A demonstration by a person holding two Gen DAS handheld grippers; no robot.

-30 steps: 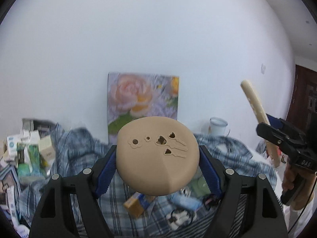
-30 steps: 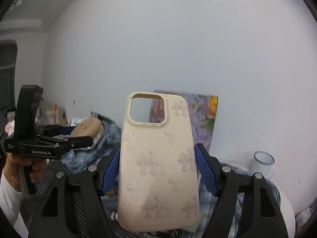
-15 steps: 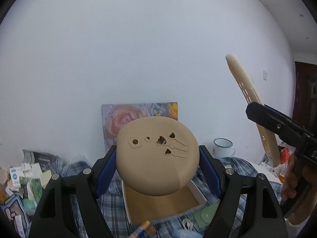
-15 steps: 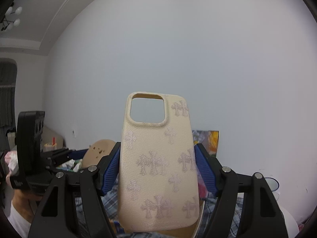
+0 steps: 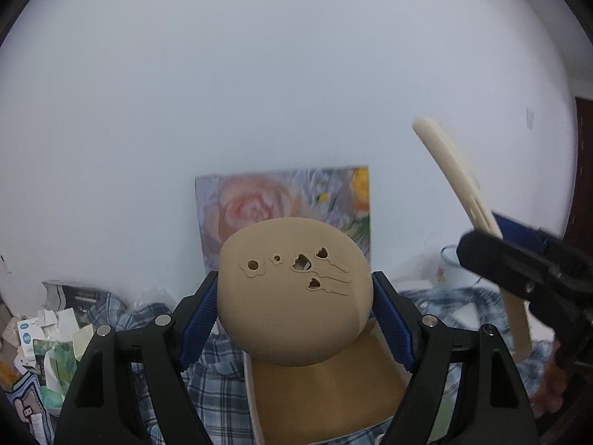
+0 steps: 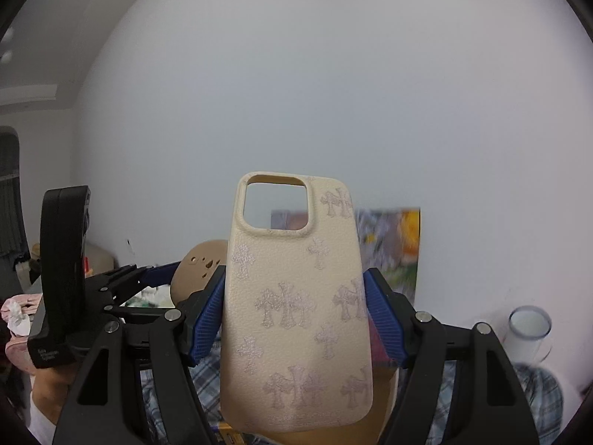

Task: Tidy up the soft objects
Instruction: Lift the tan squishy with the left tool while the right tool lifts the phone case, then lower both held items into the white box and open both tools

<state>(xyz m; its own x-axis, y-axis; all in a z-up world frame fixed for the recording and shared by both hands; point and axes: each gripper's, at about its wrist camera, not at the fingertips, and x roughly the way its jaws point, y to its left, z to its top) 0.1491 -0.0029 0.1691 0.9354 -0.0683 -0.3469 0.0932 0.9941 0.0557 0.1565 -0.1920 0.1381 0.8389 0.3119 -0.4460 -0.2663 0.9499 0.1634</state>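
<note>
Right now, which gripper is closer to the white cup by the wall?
Right. In the left wrist view the right gripper, holding the phone case, sits just beside the white cup. The left gripper, holding the tan round piece, is farther left.

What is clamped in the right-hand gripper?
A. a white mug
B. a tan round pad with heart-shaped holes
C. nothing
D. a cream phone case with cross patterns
D: the right gripper has its blue pads pressed on both sides of the cream phone case.
</note>
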